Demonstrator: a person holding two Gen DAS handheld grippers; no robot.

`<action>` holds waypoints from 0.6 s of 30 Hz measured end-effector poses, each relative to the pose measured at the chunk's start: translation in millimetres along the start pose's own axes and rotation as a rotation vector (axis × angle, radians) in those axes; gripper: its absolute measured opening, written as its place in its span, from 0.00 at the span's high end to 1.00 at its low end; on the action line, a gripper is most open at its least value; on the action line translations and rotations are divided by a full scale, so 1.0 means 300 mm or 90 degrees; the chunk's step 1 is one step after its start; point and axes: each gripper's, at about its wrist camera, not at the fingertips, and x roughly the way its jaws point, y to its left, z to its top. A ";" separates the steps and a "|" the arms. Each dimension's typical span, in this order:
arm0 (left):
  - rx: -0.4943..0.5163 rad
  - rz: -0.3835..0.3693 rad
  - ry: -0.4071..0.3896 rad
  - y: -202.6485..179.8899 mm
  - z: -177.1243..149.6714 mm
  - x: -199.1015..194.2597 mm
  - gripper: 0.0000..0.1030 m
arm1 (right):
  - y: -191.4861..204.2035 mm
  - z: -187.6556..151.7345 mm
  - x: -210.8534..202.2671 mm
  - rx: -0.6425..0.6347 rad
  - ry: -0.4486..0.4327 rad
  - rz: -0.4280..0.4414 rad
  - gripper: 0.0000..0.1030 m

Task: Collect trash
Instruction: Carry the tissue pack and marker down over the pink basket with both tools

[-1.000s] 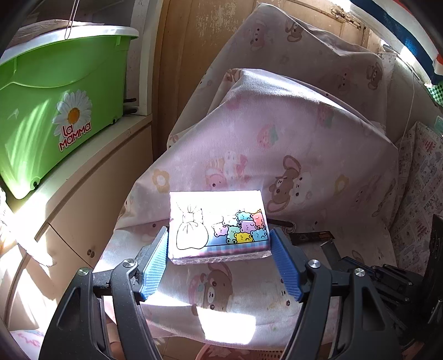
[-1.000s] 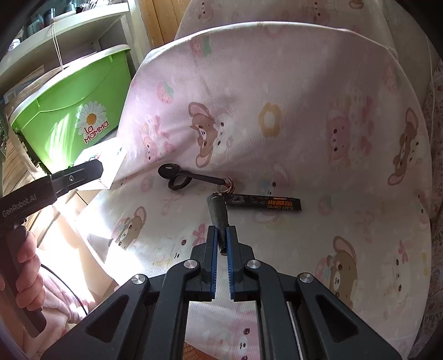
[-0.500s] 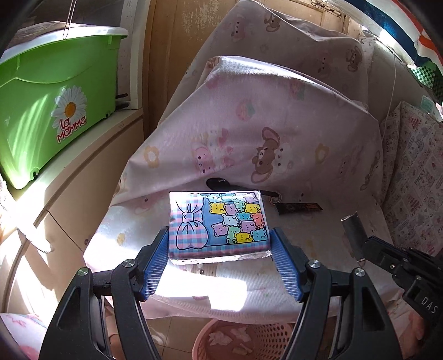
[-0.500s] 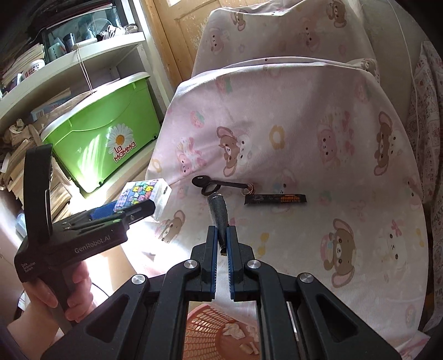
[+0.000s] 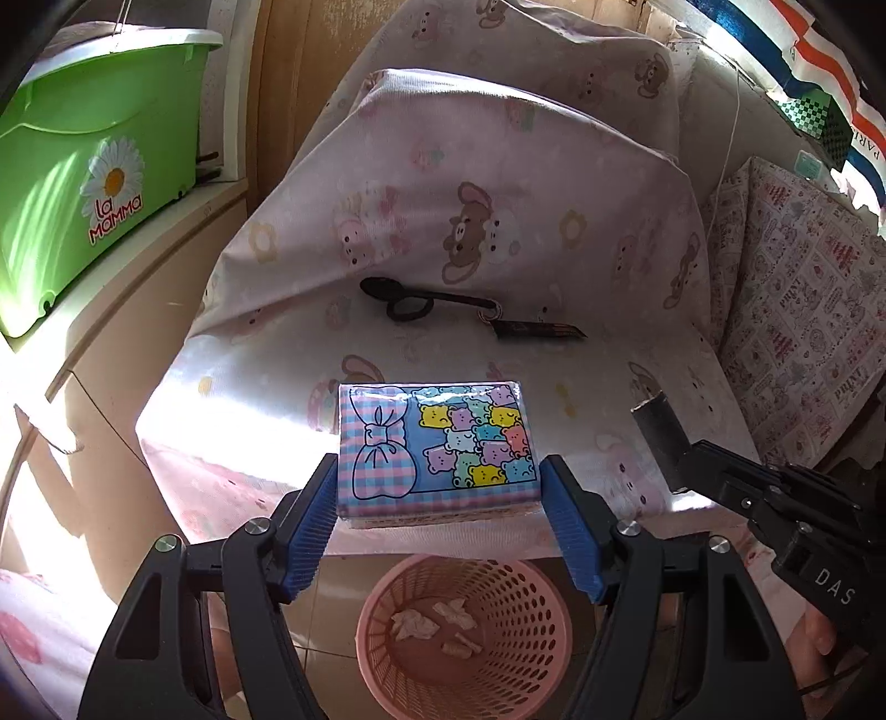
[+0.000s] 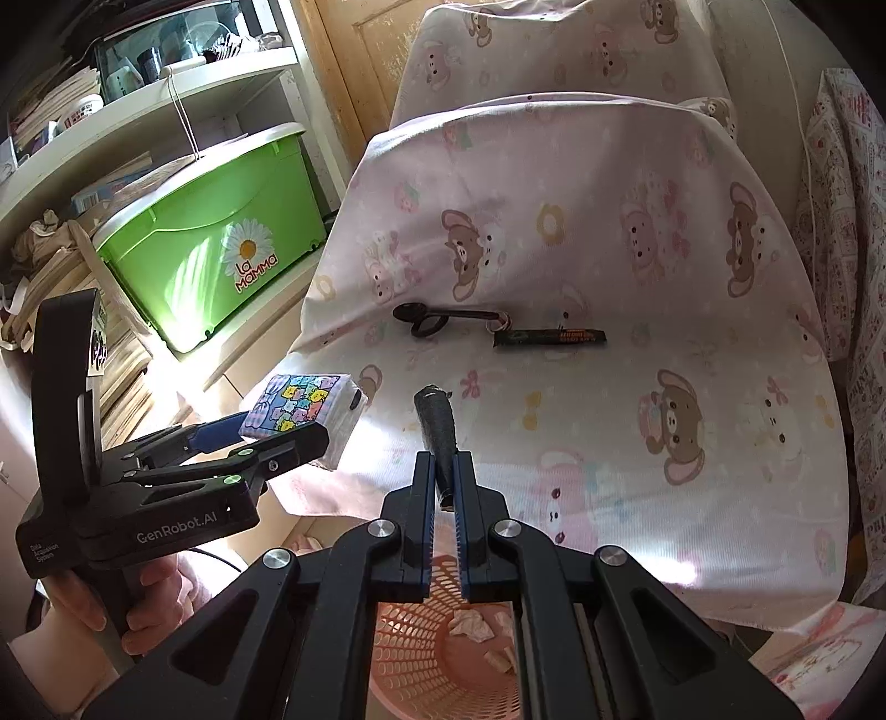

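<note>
While clamped, dark wrapper (image 6: 438, 432) upright, tipped left

A green plastic storage box (image 6: 216, 232) with a white lid and a daisy sticker reading "La Mamma" sits on a pale wooden ledge (image 5: 138, 266) at the left, in sunlight. Above it, white shelves (image 6: 138, 111) hold stacked papers, cups and a glass tank. Behind stands a worn wooden door (image 6: 376, 50). A pink sheet printed with bears and flowers (image 6: 609, 232) covers a seat and the cushions leaning behind it. A black spoon (image 5: 426, 296) lies on the sheet, with a dark ring just beside its handle. To the right, a cushion with a red-and-white print (image 5: 797, 310) leans upright. A striped cloth in blue, white and red (image 5: 819, 50) hangs in the upper right corner.
</note>
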 end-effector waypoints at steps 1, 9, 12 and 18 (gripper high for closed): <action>-0.005 -0.005 0.007 0.002 -0.011 -0.001 0.33 | 0.003 -0.010 0.002 0.000 0.006 0.001 0.93; -0.031 -0.026 0.059 0.019 -0.074 0.006 0.32 | 0.036 -0.085 0.039 -0.012 0.065 -0.020 0.93; -0.034 -0.040 0.080 0.019 -0.078 0.019 0.32 | 0.041 -0.116 0.058 -0.008 0.089 -0.019 0.93; -0.047 -0.052 0.129 0.020 -0.109 0.051 0.32 | 0.055 -0.164 0.082 -0.012 0.125 -0.021 0.93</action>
